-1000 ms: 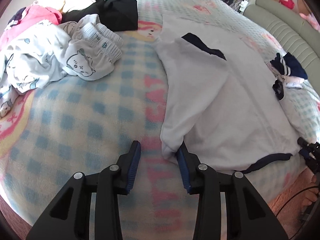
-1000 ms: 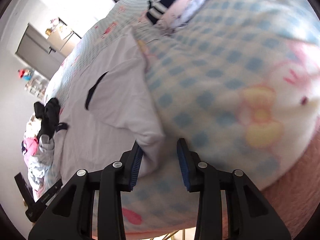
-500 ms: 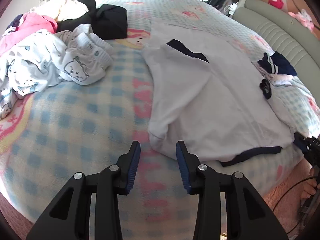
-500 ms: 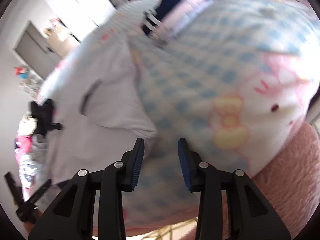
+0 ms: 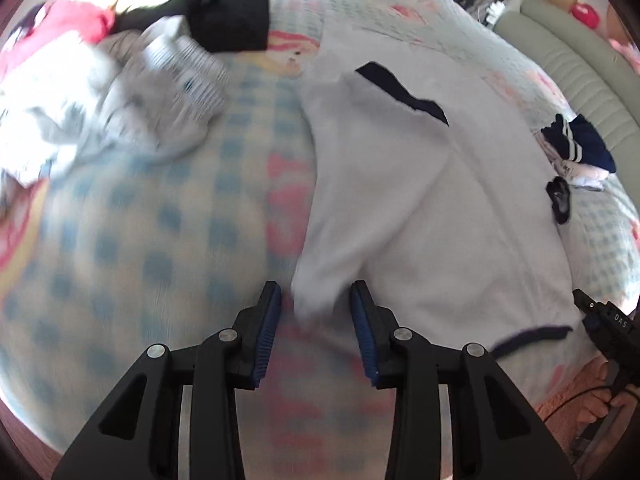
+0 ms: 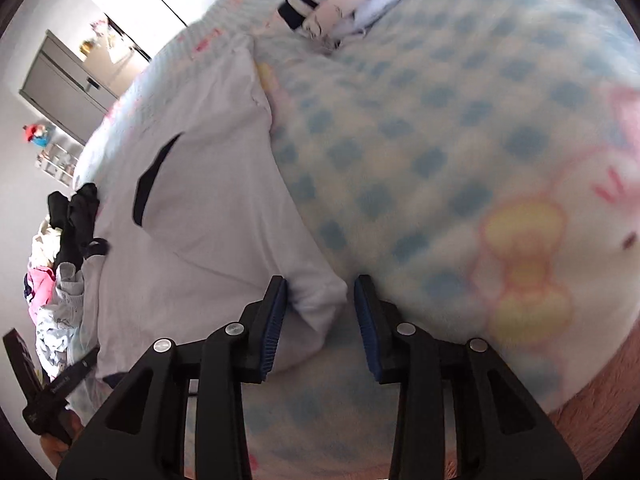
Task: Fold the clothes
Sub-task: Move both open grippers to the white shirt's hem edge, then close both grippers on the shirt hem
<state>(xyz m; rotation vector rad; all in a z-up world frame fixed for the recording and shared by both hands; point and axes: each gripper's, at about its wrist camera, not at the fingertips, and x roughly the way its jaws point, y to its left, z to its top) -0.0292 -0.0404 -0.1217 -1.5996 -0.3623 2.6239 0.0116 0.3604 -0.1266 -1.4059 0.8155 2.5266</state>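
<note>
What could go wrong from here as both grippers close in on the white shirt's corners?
1. On the left gripper, the white shirt corner sits off-centre in the open jaws, so closing may pinch only a thin edge, or the checked blanket underneath.
2. The right gripper has a corner between its open jaws, close against a blanket bulge that could get caught too.
3. Lifting may undo the folded-over sleeves.

black hand-held gripper (image 5: 316,316) each side, blue ribbed pads (image 5: 267,334), silver screws, white "DAS" lettering
</note>
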